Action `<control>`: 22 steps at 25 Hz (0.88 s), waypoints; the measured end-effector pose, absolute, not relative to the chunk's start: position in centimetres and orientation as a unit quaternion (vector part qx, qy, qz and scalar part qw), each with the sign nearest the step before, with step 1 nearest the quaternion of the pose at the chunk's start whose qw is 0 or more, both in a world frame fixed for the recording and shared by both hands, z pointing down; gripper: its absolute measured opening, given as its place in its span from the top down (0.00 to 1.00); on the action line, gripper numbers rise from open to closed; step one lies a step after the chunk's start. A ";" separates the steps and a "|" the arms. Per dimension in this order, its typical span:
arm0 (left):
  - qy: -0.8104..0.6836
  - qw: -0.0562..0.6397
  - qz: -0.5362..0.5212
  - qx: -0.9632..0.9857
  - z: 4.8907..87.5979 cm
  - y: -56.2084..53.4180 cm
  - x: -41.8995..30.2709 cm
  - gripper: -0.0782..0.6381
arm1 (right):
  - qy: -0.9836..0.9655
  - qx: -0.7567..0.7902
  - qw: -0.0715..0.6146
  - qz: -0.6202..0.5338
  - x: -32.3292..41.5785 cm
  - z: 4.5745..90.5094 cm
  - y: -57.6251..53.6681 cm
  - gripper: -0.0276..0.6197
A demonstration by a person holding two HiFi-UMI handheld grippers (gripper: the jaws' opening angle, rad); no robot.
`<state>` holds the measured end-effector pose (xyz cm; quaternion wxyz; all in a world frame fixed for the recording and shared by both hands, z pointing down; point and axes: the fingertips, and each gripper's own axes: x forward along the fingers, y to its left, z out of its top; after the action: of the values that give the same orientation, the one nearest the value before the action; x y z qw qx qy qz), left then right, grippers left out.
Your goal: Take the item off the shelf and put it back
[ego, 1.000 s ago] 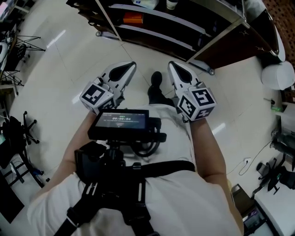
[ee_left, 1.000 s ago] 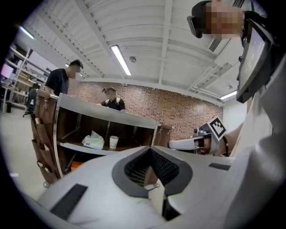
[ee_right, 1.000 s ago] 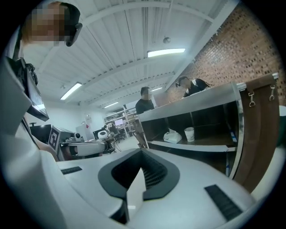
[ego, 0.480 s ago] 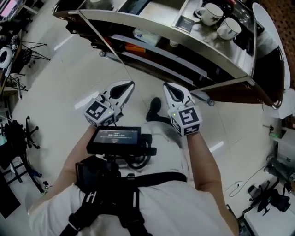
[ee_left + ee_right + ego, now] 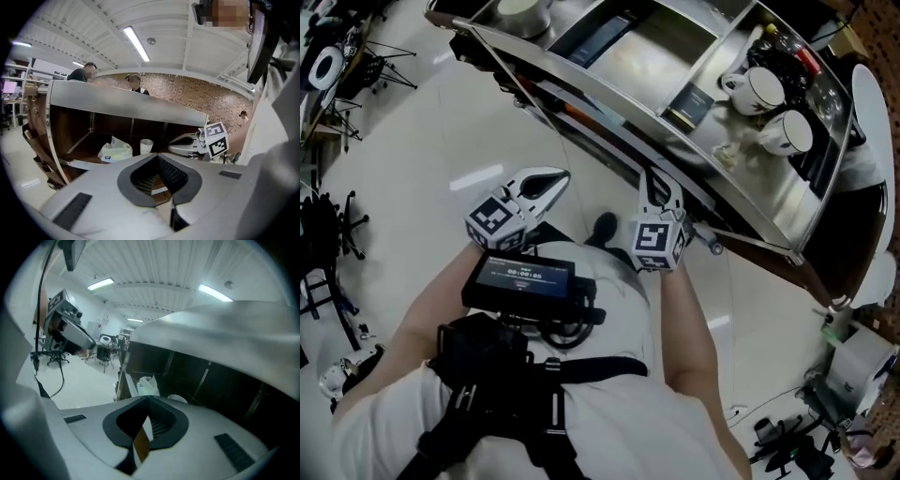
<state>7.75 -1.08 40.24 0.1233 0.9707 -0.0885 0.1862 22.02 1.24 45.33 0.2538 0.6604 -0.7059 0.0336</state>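
A wheeled shelf unit with a shiny metal top (image 5: 647, 52) stands in front of me. On its middle shelf lie a white plastic bag (image 5: 114, 151) and a small white cup (image 5: 146, 146); the right gripper view shows the same bag (image 5: 147, 385) and cup (image 5: 178, 399). My left gripper (image 5: 565, 175) hangs short of the shelf's edge, jaws shut and empty. My right gripper (image 5: 652, 175) reaches the shelf's front rail, jaws shut with nothing between them. It also shows in the left gripper view, the right gripper (image 5: 174, 139) level with the middle shelf.
Two white mugs (image 5: 759, 86) and a dark box (image 5: 692, 101) sit on the shelf's top. Tripods and a chair (image 5: 328, 234) stand on the floor at left. Two people (image 5: 86, 72) stand behind the shelf. My shoe (image 5: 602, 228) is below the grippers.
Both grippers have moved forward toward the shelf, which now fills the top of the head view. The right gripper has rolled, turning another face of its marker cube up. Both stay shut.
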 end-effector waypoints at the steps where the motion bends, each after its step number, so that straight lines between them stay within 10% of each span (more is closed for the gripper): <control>1: -0.090 0.125 0.188 0.970 40.3 -1.4 7.8 0.88 | -0.695 0.666 0.270 0.027 22.7 45.5 0.8 0.94; 15: -0.083 0.149 0.150 0.974 41.2 -4.3 5.6 0.89 | -0.631 0.635 0.445 0.022 26.0 49.5 -3.4 0.94; 22: -0.086 0.171 0.143 0.971 41.9 -6.0 4.0 0.89 | -0.587 0.599 0.545 0.014 28.4 51.6 -6.9 0.73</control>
<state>3.99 -5.95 41.91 0.1706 0.9710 -0.0864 0.1434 28.41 -6.93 51.61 0.5446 0.5990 -0.5869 0.0140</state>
